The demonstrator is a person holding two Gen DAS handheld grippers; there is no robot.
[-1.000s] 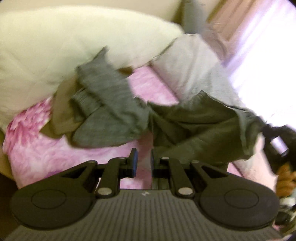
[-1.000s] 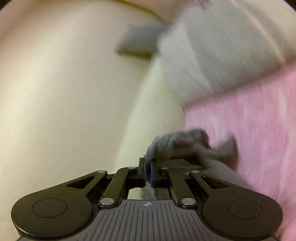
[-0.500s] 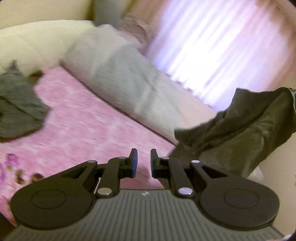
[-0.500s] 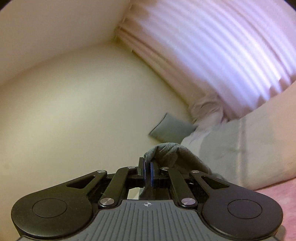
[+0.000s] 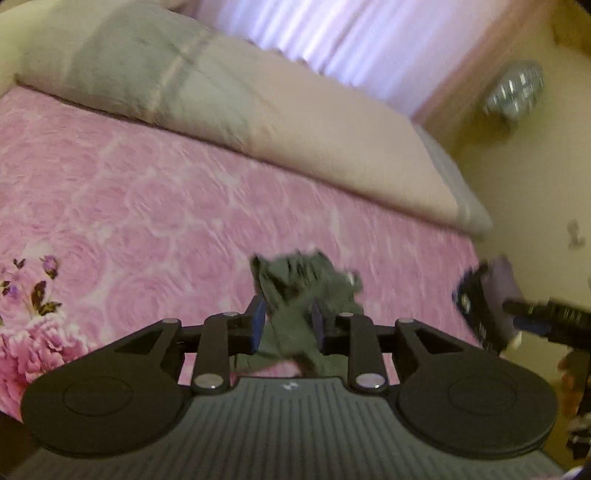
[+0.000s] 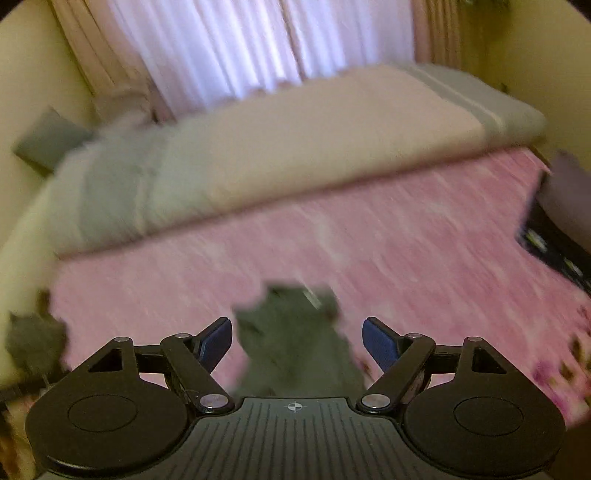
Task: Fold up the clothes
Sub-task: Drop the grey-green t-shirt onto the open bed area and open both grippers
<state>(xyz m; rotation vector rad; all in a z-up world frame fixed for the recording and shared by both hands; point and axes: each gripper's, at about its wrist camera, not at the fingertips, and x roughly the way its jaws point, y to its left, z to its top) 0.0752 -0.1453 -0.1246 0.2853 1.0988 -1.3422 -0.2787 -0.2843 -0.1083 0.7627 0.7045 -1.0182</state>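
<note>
Both tongs are opening: the left tongs (image 5: 287, 321) have the dark green garment (image 5: 295, 295) loose between them, and the right tongs (image 6: 297, 339) gape wide above it. Dropped like this, it may land bunched on the near part of the pink bed (image 5: 166, 192), creasing the fold.

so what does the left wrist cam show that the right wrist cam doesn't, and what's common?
Left wrist only: the left gripper, jaws opening with dark green cloth between them; a flower print on the bedspread; a shiny wall lamp; a black device at the right edge.

Right wrist only: the right gripper, jaws opening wide with grey-green cloth lying loose between them; a grey cushion; a second dark clump at the left edge.

Both: pink bedspread, long pillow, curtains.
</note>
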